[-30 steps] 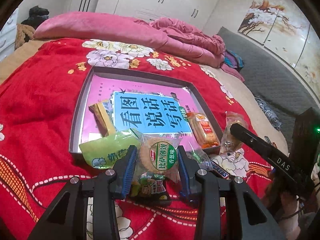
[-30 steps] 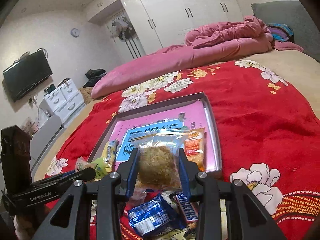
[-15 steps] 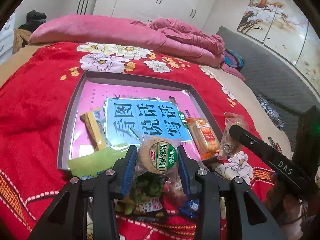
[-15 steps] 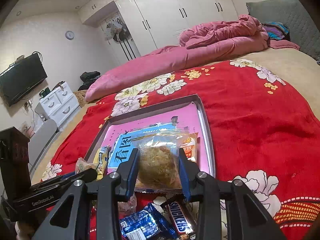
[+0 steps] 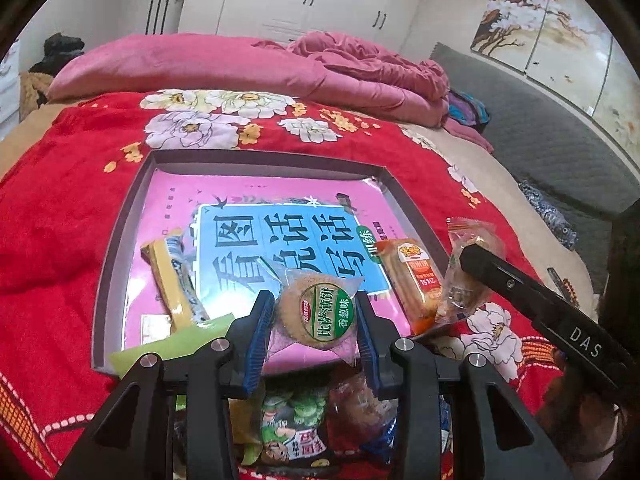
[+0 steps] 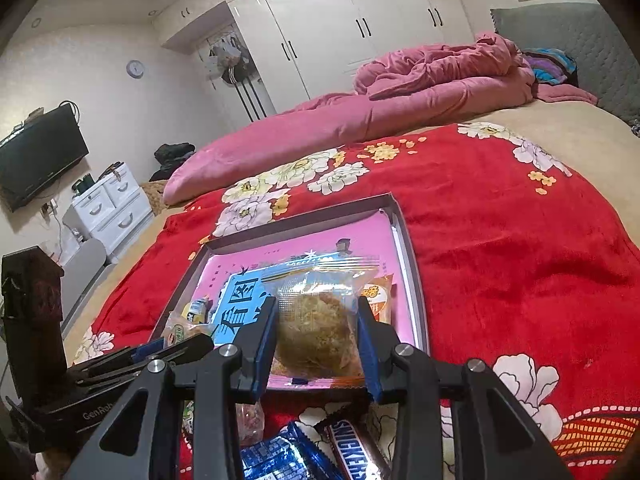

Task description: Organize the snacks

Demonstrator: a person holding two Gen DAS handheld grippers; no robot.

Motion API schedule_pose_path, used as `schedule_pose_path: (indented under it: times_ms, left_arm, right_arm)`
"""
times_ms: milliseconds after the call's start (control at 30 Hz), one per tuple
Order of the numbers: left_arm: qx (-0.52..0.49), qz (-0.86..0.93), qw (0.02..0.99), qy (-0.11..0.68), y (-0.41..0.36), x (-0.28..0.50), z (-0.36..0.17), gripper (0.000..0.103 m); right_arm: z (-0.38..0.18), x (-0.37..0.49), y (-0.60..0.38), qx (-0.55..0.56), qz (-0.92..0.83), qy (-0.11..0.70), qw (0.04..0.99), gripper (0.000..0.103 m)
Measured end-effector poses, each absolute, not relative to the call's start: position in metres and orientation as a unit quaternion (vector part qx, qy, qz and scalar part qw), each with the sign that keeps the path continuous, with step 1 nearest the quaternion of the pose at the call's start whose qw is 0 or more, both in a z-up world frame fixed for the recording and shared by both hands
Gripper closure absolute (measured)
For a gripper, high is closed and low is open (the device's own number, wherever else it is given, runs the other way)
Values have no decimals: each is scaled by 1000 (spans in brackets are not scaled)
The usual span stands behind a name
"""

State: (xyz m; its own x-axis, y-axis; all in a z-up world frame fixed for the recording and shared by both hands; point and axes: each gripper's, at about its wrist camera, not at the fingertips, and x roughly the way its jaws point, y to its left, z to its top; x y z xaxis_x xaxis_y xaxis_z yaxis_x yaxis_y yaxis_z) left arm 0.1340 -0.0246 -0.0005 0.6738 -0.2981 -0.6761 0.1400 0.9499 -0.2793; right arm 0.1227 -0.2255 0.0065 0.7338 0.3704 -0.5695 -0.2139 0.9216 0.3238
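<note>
Red bedspread (image 5: 60,208), green-labelled round biscuit (image 5: 318,312)

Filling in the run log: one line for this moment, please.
left gripper: holds biscuit | right gripper: holds cake | both over tray

The left gripper (image 5: 316,320) clamps a round biscuit packet (image 5: 320,314) with a green label, held above the near edge of a shallow grey tray (image 5: 120,240) on a red flowered blanket (image 5: 60,184). Inside the tray lie a pink and blue book (image 5: 280,236), a yellow bar (image 5: 172,280) and an orange packet (image 5: 412,276). At right, the right gripper (image 5: 472,256) holds a clear wrapped snack (image 5: 460,288) beside the tray.
</note>
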Motion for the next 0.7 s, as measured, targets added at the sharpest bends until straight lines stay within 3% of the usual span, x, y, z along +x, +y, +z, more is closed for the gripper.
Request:
schedule_pose_path:
  times_ms: [700]
  left_arm:
    - [-89, -108, 900, 413, -26, 160, -21, 62]
  right_arm:
    - [-3, 138, -211, 107, 162, 343, 919, 65]
